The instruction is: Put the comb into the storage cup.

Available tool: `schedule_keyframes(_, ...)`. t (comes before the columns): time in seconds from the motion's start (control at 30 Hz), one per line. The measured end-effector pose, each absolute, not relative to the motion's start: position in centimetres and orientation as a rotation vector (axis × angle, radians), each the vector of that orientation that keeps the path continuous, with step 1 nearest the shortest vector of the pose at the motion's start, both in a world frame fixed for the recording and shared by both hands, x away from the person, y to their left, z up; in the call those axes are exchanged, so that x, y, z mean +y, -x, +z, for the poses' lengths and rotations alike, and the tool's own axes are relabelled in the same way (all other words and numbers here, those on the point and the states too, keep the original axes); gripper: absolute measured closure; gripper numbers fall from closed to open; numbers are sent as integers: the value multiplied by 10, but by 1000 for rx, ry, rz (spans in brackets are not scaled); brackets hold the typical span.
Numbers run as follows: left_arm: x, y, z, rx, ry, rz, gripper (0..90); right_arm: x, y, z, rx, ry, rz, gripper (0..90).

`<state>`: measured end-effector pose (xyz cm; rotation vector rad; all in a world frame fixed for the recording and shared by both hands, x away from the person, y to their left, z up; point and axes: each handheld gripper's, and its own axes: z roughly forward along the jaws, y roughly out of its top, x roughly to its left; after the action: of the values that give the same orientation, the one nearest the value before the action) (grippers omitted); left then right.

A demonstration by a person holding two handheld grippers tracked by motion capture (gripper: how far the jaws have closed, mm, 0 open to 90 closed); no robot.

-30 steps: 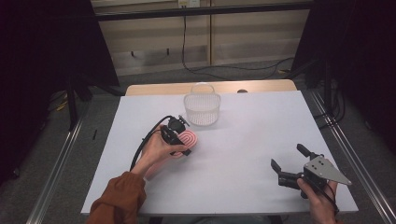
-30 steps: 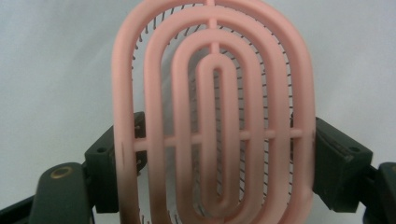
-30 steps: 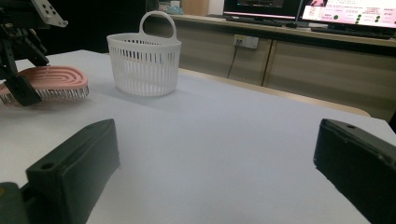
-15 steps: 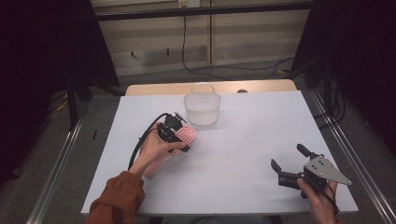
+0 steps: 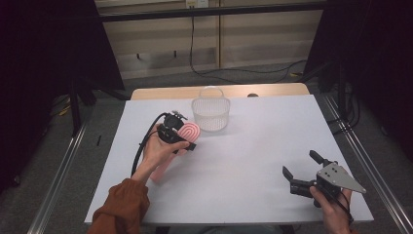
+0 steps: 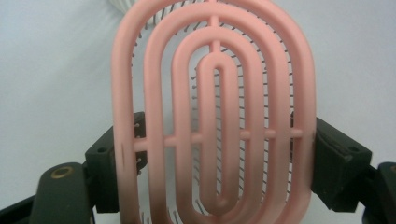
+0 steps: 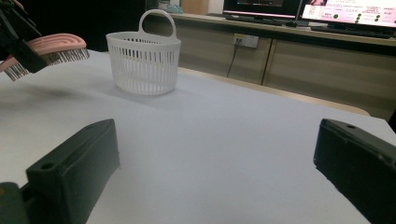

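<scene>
Pink hairbrush (image 5: 189,131), clamped across its head by the left claw (image 5: 181,137), raised beside white basket (image 5: 211,114) at upper centre for loading; right claw (image 5: 303,170) wide open, empty, idle lower right.

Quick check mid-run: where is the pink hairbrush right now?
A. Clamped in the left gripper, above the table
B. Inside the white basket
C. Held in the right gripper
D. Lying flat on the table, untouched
A: the left gripper has its jaws shut on the sides of the pink hairbrush, raised off the table short of the white basket.
</scene>
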<state>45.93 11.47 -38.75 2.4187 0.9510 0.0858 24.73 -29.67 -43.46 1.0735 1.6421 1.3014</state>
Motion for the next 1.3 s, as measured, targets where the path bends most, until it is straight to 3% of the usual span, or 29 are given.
schedule_keyframes(0.6,130,-455,-366,892,-2297,136,212,-297,-247,-435,1642,-1073,1302,0)
schedule_keyframes(1.3,140,-445,-343,826,-2092,308,212,-297,-247,-435,1642,-1073,1302,0)
